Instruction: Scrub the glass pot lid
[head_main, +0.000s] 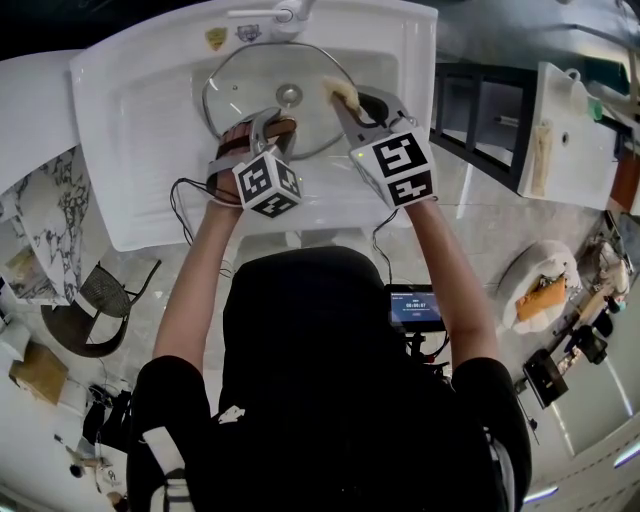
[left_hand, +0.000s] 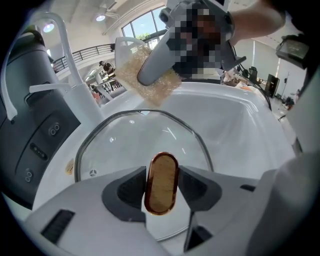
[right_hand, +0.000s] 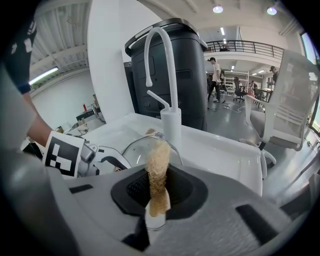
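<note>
Inside left gripper (left_hand: 161, 175), lid handle (left_hand: 161, 184)

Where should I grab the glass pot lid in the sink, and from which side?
The brown oval knob on the lid, approached from the person's side, jaws across its narrow width: its long straight sides suit a two-jaw pinch; the glass is broad and smooth.

Head view: the faucet (head_main: 285, 12) runs off the top edge. The left gripper (head_main: 272, 125) covers the near rim of the glass pot lid (head_main: 250, 85) and most of its brown handle (head_main: 283, 128). Over in the right gripper view, the sponge (right_hand: 157, 160) and the right gripper (right_hand: 157, 187) block the lid, with only an arc showing. The sink's (head_main: 150, 120) stickers (head_main: 216, 38) and the waist screen (head_main: 415, 308) are too small to read
</note>
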